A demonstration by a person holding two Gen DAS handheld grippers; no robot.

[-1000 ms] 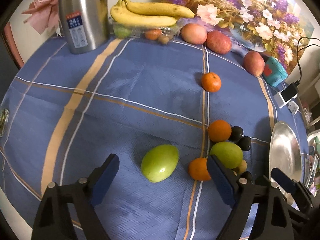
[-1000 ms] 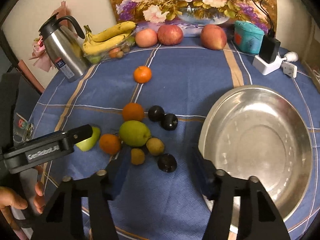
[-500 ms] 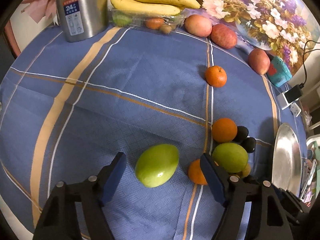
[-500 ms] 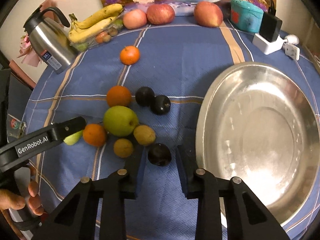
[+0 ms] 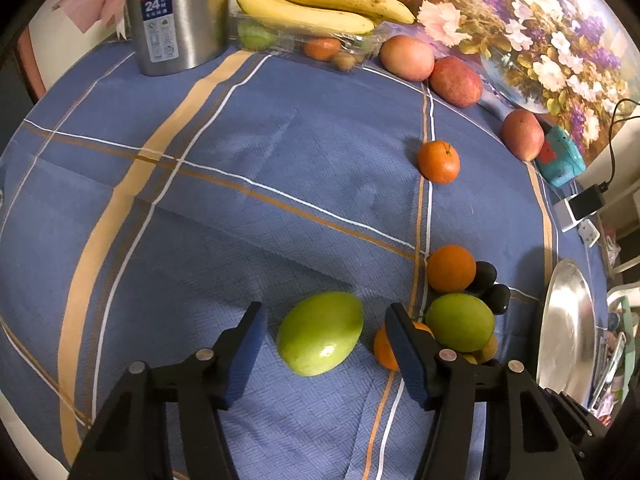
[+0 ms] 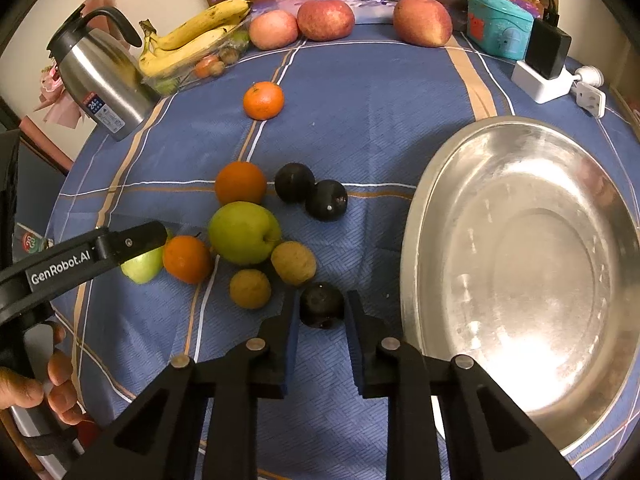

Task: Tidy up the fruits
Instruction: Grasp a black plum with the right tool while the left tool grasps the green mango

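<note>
Left gripper point(image 5: 322, 344): lower centre of the left wrist view, pointing steeply down; jaws have just been closing, a green fruit point(image 5: 320, 333) between them with gaps either side. Right gripper point(image 6: 322, 314): lower centre of its view, angled down; jaws have just been closing and now press a dark fruit point(image 6: 321, 305). A hand point(image 6: 36, 390) at lower left grips the left tool's handle.

Three oranges point(image 6: 263, 100) lie loose on the bench, three dark plums point(image 6: 322, 305), two brown kiwis point(image 6: 293, 262), two green fruits point(image 6: 244, 233), three red apples point(image 6: 326, 19). One bunch of bananas point(image 6: 192, 42), perhaps three. One steel basin point(image 6: 520, 264), one flask point(image 6: 102, 76).
</note>
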